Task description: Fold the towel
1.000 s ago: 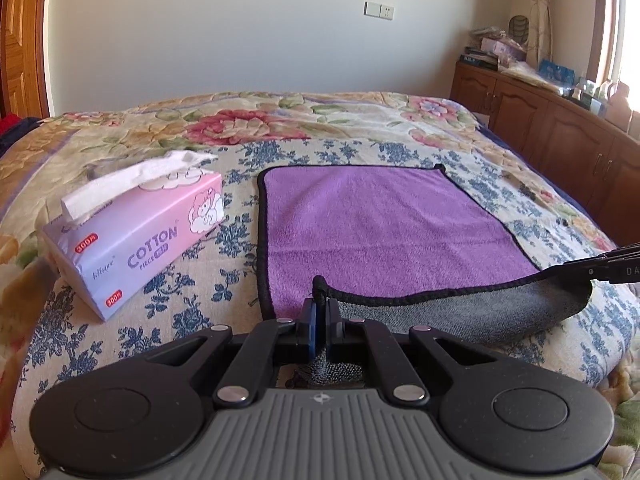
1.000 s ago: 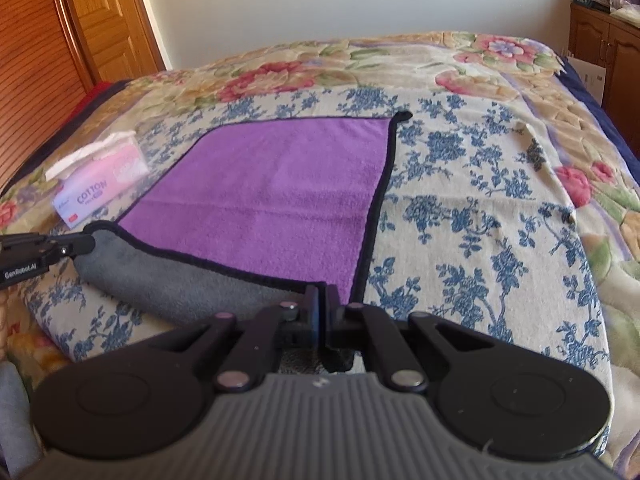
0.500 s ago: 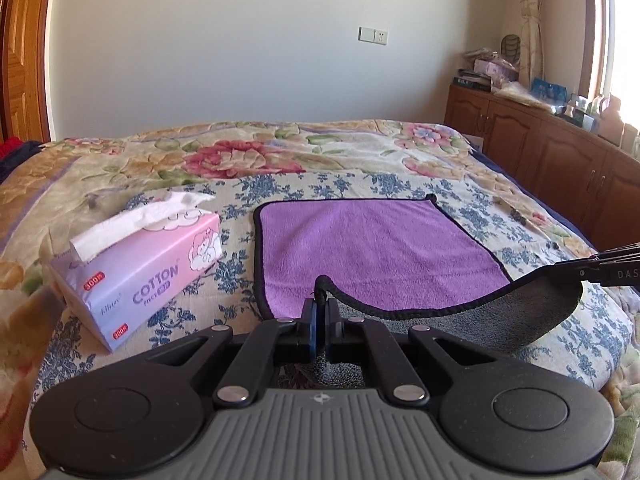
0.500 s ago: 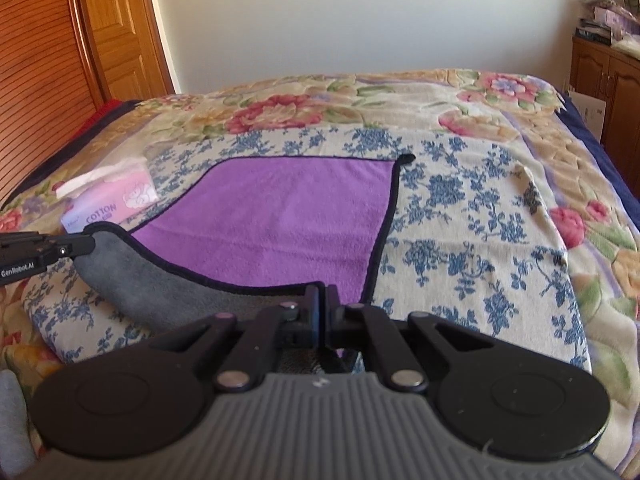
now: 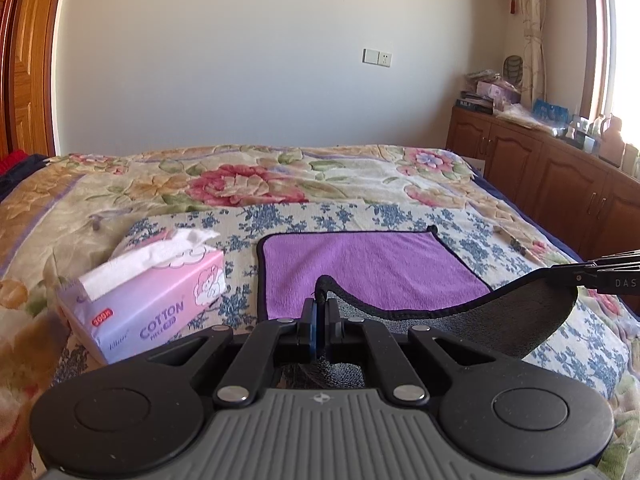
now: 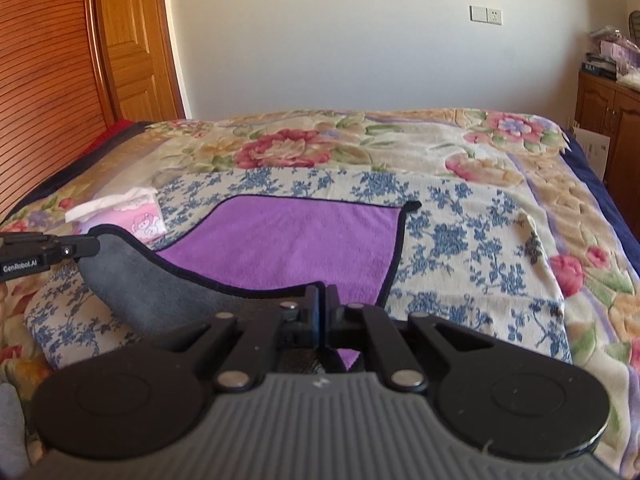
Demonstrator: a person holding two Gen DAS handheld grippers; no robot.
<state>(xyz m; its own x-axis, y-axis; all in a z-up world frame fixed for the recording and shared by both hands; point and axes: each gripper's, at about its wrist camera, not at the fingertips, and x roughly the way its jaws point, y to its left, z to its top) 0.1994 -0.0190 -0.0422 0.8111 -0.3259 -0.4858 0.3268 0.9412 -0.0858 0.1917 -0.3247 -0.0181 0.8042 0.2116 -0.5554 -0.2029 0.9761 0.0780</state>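
Both wrist views sit low over the bed's [image 5: 248, 184] near edge, each looking forward along its own tongs toward the far wall. Both share the purple towel [image 5: 372, 264] at frame centre; the tissue box [image 5: 152, 300] sits lower left in the left view, middle left in the right.

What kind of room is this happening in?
Most likely a home bedroom: a bed with a floral quilt fills the view, wooden cabinets line one wall, and a curtain hangs by the window.
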